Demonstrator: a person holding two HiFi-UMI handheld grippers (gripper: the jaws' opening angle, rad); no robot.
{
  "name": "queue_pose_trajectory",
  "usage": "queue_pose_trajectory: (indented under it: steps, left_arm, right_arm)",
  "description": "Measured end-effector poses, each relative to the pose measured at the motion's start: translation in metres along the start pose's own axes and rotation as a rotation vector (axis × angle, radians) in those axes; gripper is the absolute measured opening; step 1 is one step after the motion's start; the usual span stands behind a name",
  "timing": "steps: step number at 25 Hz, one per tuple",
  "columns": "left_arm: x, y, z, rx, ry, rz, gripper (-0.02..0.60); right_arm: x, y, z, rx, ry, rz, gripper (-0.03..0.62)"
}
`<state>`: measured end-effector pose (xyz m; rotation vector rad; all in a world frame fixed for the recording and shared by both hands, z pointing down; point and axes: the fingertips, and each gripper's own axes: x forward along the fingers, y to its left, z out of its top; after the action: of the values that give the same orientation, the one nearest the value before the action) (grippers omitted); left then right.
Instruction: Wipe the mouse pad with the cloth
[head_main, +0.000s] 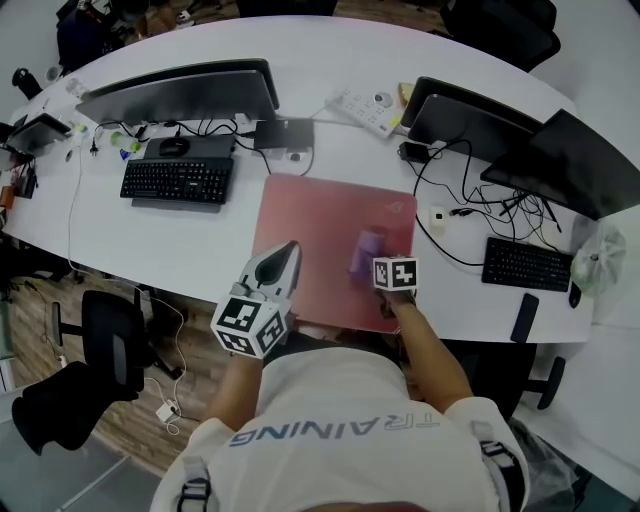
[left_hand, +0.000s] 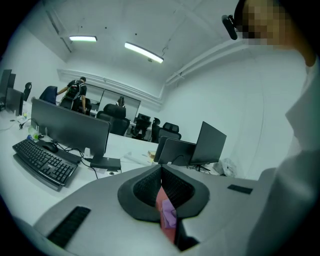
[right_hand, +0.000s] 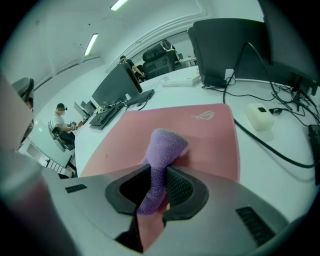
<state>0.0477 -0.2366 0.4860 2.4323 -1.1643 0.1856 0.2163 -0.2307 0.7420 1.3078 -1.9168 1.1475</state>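
The pink mouse pad (head_main: 320, 225) lies on the white desk in front of me. A purple cloth (head_main: 364, 251) rests on its right half, and my right gripper (head_main: 380, 265) is shut on the cloth's near end. In the right gripper view the cloth (right_hand: 165, 145) rises from between the jaws and folds forward onto the mouse pad (right_hand: 205, 132). My left gripper (head_main: 289, 250) hovers over the pad's near left part, jaws shut with nothing in them. In the left gripper view, that gripper (left_hand: 161, 170) leaves only a slit showing pad and cloth.
A black keyboard (head_main: 177, 181) and monitor (head_main: 180, 95) stand to the left. To the right are two more monitors (head_main: 470, 125), tangled cables (head_main: 455, 215), a small white device (head_main: 437, 216), a second keyboard (head_main: 527, 265) and a phone (head_main: 524, 318). A power strip (head_main: 368, 108) lies behind.
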Motion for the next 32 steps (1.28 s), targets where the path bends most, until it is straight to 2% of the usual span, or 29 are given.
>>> queue_pose_trajectory:
  steps: [11, 19, 22, 25, 29, 32]
  left_arm:
    - [0.017, -0.05, -0.003, 0.012, -0.019, -0.026, 0.031]
    - [0.01, -0.049, -0.001, 0.016, -0.011, -0.012, 0.031]
    - [0.006, -0.042, 0.004, 0.016, -0.02, -0.019, 0.031]
    - [-0.002, -0.032, 0.011, 0.022, -0.031, -0.034, 0.031]
    - [-0.026, -0.005, 0.021, 0.026, -0.044, -0.036, 0.031]
    - [-0.048, 0.024, 0.024, 0.021, -0.044, -0.025, 0.031]
  right_arm:
    - [-0.046, -0.073, -0.023, 0.059, -0.038, -0.062, 0.097]
    - [-0.07, -0.103, -0.034, 0.12, -0.077, -0.115, 0.097]
    - [-0.083, -0.092, -0.022, 0.112, -0.141, -0.116, 0.097]
    - [-0.1, -0.065, -0.001, 0.091, -0.25, -0.092, 0.097]
    - [-0.122, -0.007, 0.035, 0.023, -0.383, -0.06, 0.097]
    - [-0.124, 0.048, 0.058, -0.031, -0.426, -0.012, 0.097]
